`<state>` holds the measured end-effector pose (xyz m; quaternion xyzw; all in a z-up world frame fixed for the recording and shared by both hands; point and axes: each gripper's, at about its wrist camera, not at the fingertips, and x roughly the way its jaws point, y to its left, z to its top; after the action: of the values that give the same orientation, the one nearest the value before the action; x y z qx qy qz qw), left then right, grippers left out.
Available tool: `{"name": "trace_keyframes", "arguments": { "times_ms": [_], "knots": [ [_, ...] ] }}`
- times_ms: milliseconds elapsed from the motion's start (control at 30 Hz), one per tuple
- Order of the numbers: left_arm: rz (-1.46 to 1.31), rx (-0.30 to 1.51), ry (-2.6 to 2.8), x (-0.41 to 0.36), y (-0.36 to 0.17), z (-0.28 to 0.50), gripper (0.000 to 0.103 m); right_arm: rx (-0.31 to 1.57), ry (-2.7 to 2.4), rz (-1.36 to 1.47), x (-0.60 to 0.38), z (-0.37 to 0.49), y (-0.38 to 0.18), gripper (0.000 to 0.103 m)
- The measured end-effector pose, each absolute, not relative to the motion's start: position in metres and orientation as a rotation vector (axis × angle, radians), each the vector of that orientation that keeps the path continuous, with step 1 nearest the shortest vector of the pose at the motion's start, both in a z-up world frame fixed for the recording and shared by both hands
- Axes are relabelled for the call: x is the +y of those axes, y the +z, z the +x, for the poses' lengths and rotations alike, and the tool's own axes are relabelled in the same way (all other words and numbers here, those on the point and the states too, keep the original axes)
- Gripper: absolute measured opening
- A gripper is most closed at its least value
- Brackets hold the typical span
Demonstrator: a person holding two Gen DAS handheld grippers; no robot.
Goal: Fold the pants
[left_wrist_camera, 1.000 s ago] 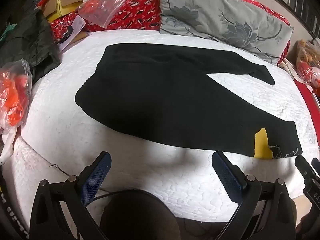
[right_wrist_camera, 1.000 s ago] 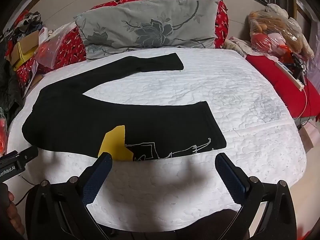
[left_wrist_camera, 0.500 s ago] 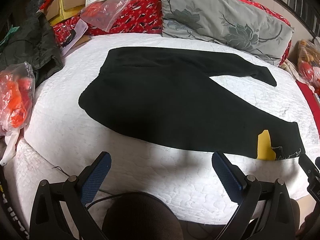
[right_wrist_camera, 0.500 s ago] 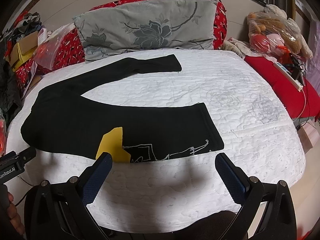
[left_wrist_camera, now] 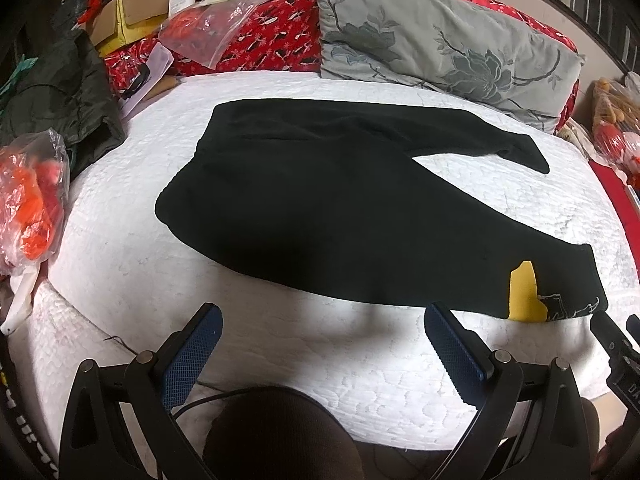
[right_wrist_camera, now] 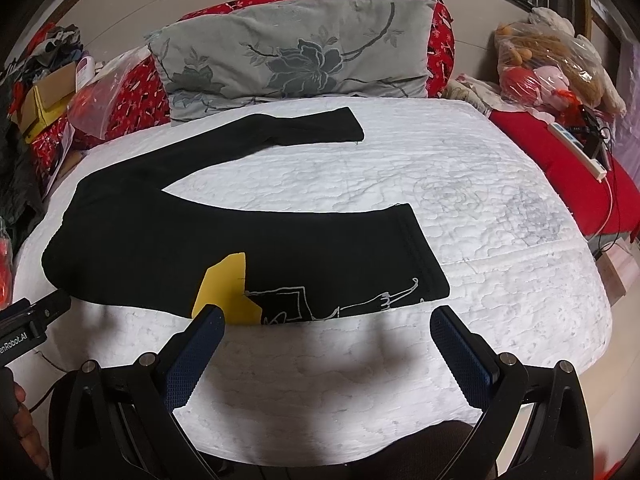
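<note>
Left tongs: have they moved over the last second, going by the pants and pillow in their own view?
Yes. The left tongs have shifted: the pants and grey pillow sit slightly lower and further right in this view than before. The jaws stay open.

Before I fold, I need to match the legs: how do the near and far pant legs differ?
The near leg carries a yellow patch and white line drawing near its cuff; the far leg is plain black. The near leg looks wider, the far leg narrower, ending by the grey pillow. Both lie flat, spread apart on the white quilt.
</note>
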<state>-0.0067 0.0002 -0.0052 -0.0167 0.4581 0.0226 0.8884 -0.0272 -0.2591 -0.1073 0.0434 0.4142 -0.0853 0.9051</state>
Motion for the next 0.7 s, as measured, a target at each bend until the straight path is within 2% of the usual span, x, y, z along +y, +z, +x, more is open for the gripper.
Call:
{"name": "trace_keyframes", "arguments": {
  "times_ms": [700],
  "knots": [
    [-0.040,0.964,0.038,-0.0018,-0.0062,-0.0043,0.102,0.874,-0.179,0.102,-0.2617,-0.0258,-0.1147,0.103]
  ]
}}
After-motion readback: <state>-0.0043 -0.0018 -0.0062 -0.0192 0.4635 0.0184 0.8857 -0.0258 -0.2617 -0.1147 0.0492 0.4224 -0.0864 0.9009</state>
